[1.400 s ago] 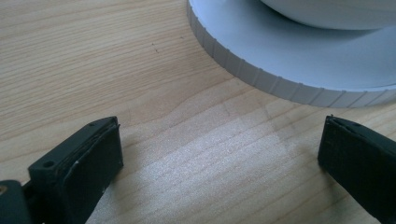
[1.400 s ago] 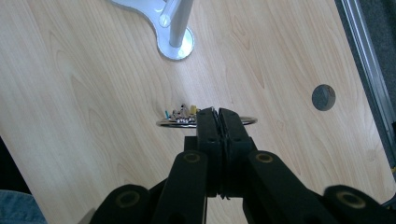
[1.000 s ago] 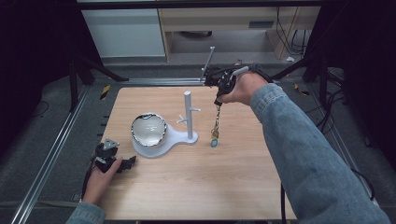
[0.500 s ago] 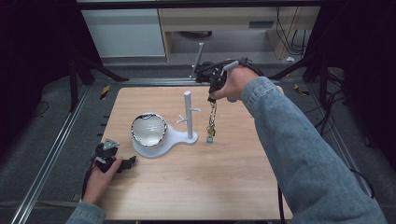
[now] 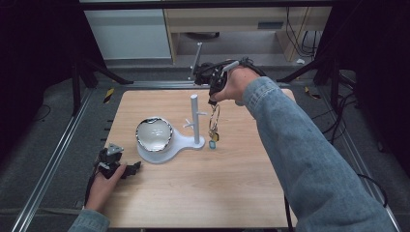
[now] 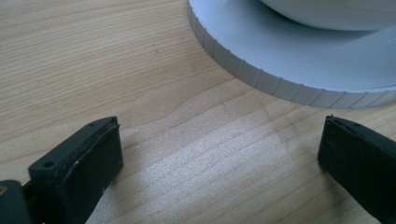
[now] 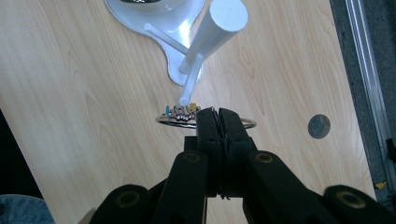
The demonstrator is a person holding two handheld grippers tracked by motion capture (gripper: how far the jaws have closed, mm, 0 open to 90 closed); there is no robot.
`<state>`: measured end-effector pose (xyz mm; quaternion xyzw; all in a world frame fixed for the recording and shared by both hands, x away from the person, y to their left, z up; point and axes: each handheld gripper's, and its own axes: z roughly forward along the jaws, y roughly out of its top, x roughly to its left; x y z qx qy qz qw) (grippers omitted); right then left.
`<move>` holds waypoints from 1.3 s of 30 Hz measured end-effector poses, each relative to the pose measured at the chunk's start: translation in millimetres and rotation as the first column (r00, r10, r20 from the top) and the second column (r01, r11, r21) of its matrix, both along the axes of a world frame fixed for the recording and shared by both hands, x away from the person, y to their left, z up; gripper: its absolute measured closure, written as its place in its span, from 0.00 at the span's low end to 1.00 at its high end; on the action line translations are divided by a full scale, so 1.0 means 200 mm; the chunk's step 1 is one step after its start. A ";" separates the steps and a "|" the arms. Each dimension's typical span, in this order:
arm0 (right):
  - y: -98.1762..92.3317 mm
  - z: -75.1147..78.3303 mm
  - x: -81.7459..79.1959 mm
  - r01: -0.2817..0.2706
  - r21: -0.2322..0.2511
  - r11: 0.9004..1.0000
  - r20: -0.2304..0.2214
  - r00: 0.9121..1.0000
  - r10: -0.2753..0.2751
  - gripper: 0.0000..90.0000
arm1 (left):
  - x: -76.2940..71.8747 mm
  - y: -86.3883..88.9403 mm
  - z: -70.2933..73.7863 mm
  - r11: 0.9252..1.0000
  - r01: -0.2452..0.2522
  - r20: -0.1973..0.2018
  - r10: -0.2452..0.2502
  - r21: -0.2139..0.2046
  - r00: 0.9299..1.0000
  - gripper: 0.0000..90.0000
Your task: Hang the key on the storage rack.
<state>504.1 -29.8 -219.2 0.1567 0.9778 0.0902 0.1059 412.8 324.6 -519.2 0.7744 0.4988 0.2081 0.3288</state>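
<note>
Clamped tight on a thin metal ring, our right gripper [image 5: 213,99] hangs above the far half of the wooden table [image 5: 232,193], its jaws pointing down. In the right gripper view the two black jaws meet with the bracelet [image 7: 177,116] pinched between their tips: a silver hoop strung with small beads and charms. From the high view the bracelet [image 5: 213,126] dangles below the jaws, its lowest charm, a small blue tag, close to the tabletop; we cannot tell whether it touches.

Just beside the bracelet, at its nine o'clock in the high view, stands a white jewellery stand [image 5: 195,121]: an upright post with short pegs sticking out near its middle, rising from a flat white base. In the right gripper view one peg [image 7: 190,80] ends just above the hoop, at its twelve o'clock, near but apart from it.

On the wider end of that base, at nine o'clock from the post, sits a round bowl [image 5: 154,134] with a shiny rim.

Our left gripper [image 5: 112,163] rests low on the table near its front left corner, at about seven o'clock from the bowl. In the left gripper view its jaws stand wide apart with only bare wood between them, and the ribbed edge of the white base [image 6: 261,74] curves past at one o'clock.
</note>
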 end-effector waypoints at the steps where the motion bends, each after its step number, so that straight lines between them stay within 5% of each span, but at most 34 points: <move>1: 0.01 0.01 0.00 -0.008 0.000 1.000 0.003 1.000 0.008 0.99 | 0.00 0.00 0.00 1.000 0.000 0.000 0.000 0.000 1.000 0.00; 14: 0.08 0.05 -0.01 -0.023 0.000 1.000 0.011 1.000 0.023 0.99 | 0.00 0.00 0.00 1.000 0.000 0.000 0.000 0.000 1.000 0.00; 39: 0.09 -0.08 0.06 -0.016 0.030 0.999 -0.023 1.000 0.016 0.98 | 0.00 0.00 0.00 1.000 0.001 0.000 -0.001 0.000 1.000 0.00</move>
